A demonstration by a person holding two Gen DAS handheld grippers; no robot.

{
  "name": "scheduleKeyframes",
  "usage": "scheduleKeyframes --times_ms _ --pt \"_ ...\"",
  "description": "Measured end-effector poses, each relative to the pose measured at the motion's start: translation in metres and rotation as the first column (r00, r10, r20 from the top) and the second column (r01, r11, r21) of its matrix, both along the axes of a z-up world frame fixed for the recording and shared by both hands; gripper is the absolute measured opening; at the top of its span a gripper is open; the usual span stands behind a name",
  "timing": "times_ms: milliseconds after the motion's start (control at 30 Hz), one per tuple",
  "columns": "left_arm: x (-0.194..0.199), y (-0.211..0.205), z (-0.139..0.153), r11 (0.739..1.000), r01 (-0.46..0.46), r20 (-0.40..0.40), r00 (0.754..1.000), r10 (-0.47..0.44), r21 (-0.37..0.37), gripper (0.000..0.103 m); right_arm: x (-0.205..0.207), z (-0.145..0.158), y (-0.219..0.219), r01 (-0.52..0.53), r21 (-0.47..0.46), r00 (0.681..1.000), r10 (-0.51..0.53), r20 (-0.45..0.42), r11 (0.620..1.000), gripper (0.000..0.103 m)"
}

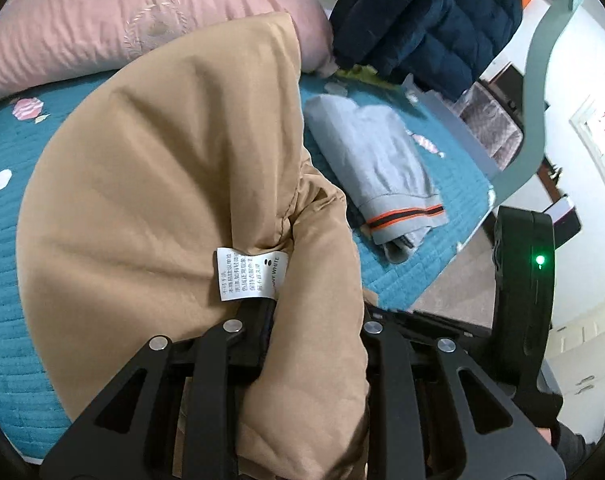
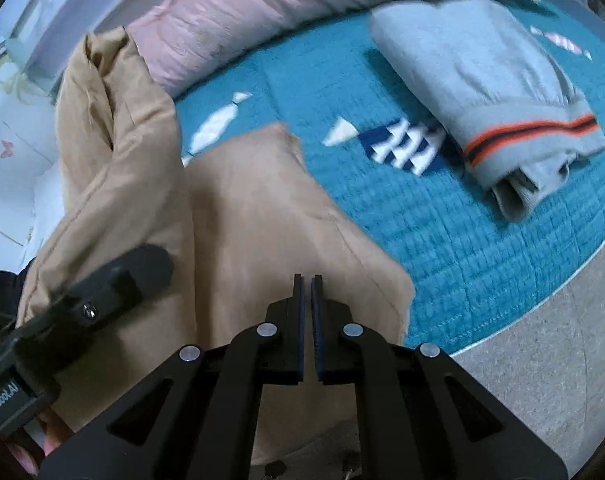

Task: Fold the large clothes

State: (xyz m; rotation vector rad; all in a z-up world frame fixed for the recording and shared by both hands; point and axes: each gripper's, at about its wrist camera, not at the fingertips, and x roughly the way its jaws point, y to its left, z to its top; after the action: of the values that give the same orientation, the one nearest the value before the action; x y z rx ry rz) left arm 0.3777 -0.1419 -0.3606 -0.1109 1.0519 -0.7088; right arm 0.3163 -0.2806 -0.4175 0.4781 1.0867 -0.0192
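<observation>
A large tan padded coat [image 1: 162,168] lies bunched on the teal quilt [image 1: 6,280]. My left gripper [image 1: 314,320] is shut on a thick fold of the coat beside its white care label [image 1: 250,274] and holds it lifted. In the right wrist view the coat [image 2: 262,208] lies partly folded below my right gripper [image 2: 307,280], whose jaws are shut with nothing between them. The left gripper [image 2: 102,292] shows at the left of that view against the coat.
A folded grey sweater with an orange and black hem stripe [image 1: 382,160] [image 2: 482,80] lies to the right on the quilt. A pink pillow [image 1: 122,20] [image 2: 262,12] and a dark blue puffer jacket [image 1: 430,16] lie at the back. The quilt's edge [image 2: 522,320] meets beige floor.
</observation>
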Motion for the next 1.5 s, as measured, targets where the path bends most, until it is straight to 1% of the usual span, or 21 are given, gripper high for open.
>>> scheduleKeyframes --times_ms 67,133,200,300,400,500,533,633,700,800,967,1033,1067,1100,1133,1167,1233,1333,1433,1467,1500 --pt "0.007 -0.010 -0.013 1.000 -0.005 -0.035 0.999 0.006 0.027 0.024 -0.006 -0.003 -0.007 0.022 0.027 1.000 -0.022 0.014 0.999 0.005" --pt "0.014 -0.017 -0.027 0.999 -0.019 -0.068 0.997 0.020 0.027 0.030 -0.008 0.000 -0.016 0.040 0.046 0.999 -0.042 0.033 0.998 0.006" --pt "0.021 -0.022 -0.039 1.000 -0.017 -0.132 0.991 0.015 -0.013 0.041 -0.013 0.009 -0.026 0.063 0.045 0.996 -0.066 0.060 0.997 0.006" --pt "0.023 -0.023 -0.034 0.998 -0.042 -0.149 0.988 0.033 -0.056 0.052 -0.017 0.024 -0.035 0.072 0.040 0.993 -0.076 0.093 0.997 0.006" --pt "0.020 -0.008 -0.021 0.982 -0.059 -0.168 0.985 0.029 -0.181 0.071 -0.021 0.043 -0.037 0.069 0.044 0.988 -0.074 0.137 0.997 0.006" --pt "0.017 0.013 -0.012 0.948 -0.081 -0.233 0.973 0.007 -0.309 0.077 -0.023 0.058 -0.032 0.050 0.056 0.983 -0.059 0.173 0.997 0.006" --pt "0.014 0.020 -0.008 0.943 -0.095 -0.236 0.972 0.018 -0.320 0.077 -0.023 0.064 -0.028 0.053 0.037 0.982 -0.059 0.180 0.998 0.006" --pt "0.003 0.046 0.010 0.960 -0.116 -0.153 0.985 0.078 -0.254 0.077 -0.022 0.072 -0.016 0.041 -0.008 0.984 -0.039 0.172 0.999 0.006" --pt "-0.007 0.063 0.021 0.971 -0.127 -0.084 0.990 0.111 -0.205 0.078 -0.018 0.074 0.000 -0.023 0.007 0.984 0.021 0.177 1.000 0.006" --pt "-0.017 0.091 0.023 0.978 -0.195 0.008 0.981 0.196 -0.074 0.081 -0.005 0.070 0.028 -0.096 0.015 0.980 0.092 0.175 0.995 0.006" --pt "-0.015 0.124 -0.001 0.947 -0.301 0.055 0.953 0.297 0.109 0.082 0.016 0.051 0.062 -0.163 -0.023 0.980 0.165 0.114 0.986 0.006" --pt "-0.016 0.133 -0.012 0.930 -0.335 0.072 0.942 0.328 0.149 0.082 0.029 0.036 0.070 -0.212 -0.126 0.975 0.219 0.048 0.969 0.002" --pt "-0.014 0.138 -0.016 0.930 -0.339 0.057 0.941 0.334 0.145 0.082 0.041 0.019 0.066 -0.211 -0.165 0.976 0.216 0.008 0.963 0.000" --pt "-0.014 0.142 -0.019 0.931 -0.341 0.038 0.940 0.339 0.133 0.082 0.052 0.005 0.059 -0.210 -0.144 0.978 0.209 -0.021 0.967 0.000" --pt "-0.014 0.144 -0.023 0.929 -0.346 0.031 0.938 0.345 0.135 0.082 0.058 -0.002 0.055 -0.208 -0.140 0.978 0.205 -0.033 0.968 0.000" --pt "-0.014 0.144 -0.024 0.927 -0.347 0.040 0.938 0.344 0.143 0.083 0.068 -0.009 0.048 -0.194 -0.182 0.981 0.192 -0.030 0.964 0.000" --pt "-0.015 0.139 -0.030 0.917 -0.364 0.061 0.932 0.358 0.163 0.084 0.081 -0.013 0.042 -0.180 -0.231 0.984 0.176 -0.035 0.956 0.000" --pt "-0.011 0.127 -0.047 0.933 -0.331 -0.005 0.942 0.335 0.143 0.084 0.096 -0.019 0.035 -0.177 -0.241 0.984 0.169 -0.052 0.954 0.000" --pt "-0.006 0.118 -0.055 0.931 -0.324 0.002 0.945 0.328 0.168 0.084 0.092 0.001 0.028 -0.143 -0.207 0.989 0.135 -0.053 0.968 0.000" --pt "-0.004 0.118 -0.054 0.931 -0.325 0.007 0.945 0.328 0.165 0.084 0.085 0.022 0.024 -0.118 -0.195 0.993 0.119 -0.004 0.974 0.006" --pt "-0.003 0.118 -0.054 0.933 -0.321 0.004 0.946 0.325 0.163 0.084 0.080 0.035 0.022 -0.102 -0.197 0.993 0.111 0.035 0.975 0.006"
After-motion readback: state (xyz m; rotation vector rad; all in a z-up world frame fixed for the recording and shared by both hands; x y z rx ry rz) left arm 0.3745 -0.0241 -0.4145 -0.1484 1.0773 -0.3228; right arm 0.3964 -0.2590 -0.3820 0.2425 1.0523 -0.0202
